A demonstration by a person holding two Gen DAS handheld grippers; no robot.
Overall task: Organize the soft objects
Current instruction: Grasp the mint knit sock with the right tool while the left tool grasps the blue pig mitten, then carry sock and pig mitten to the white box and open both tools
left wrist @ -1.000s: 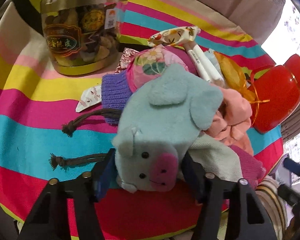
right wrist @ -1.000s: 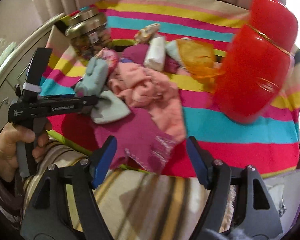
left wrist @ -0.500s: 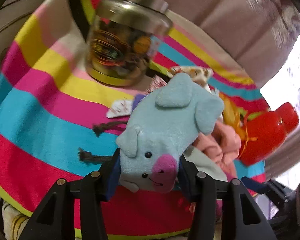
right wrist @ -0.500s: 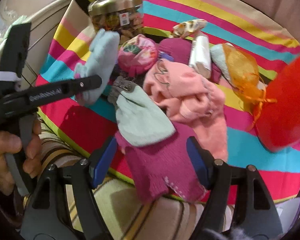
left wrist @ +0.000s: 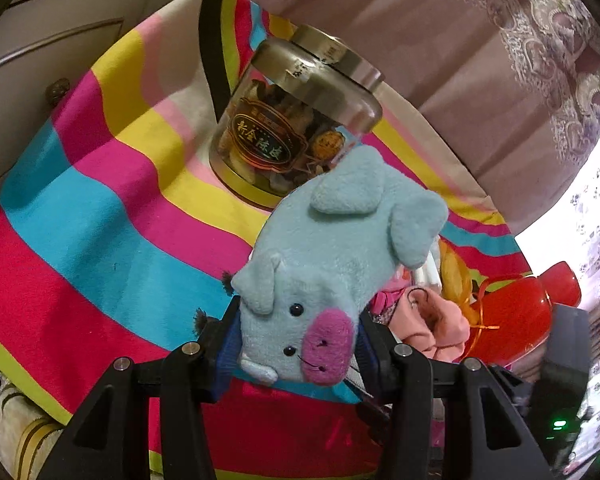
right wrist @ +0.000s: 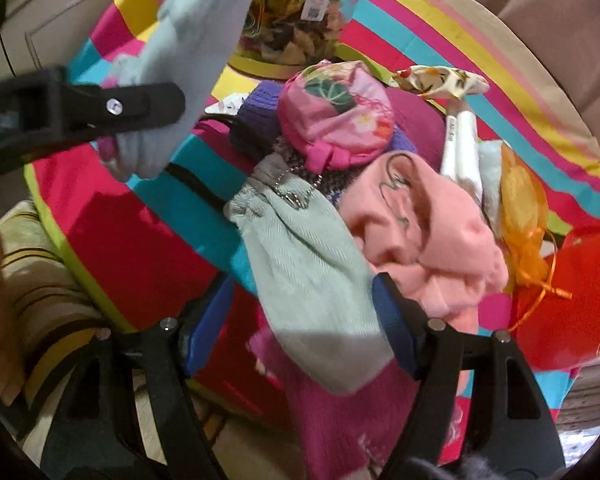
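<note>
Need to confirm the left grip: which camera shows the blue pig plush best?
Left wrist view: the blue pig plush faces the lens, clamped in the left gripper. The right wrist view shows only its plain back.

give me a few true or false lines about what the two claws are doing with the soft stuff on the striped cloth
1. The left claw is shut on the pale blue plush pig mitten. True.
2. The pig mitten lies flat on the striped cloth. False: the claw holds it up, above the cloth.
3. The right claw has the mint-green knit sock between its open fingers. True; it is closing but does not yet squeeze the sock.
4. The clear jar with a metal lid lies on its side, lid off. False: it stands with its lid on.
5. The pink fleece cloth is in the right claw. False: it lies in the pile beside it.
</note>
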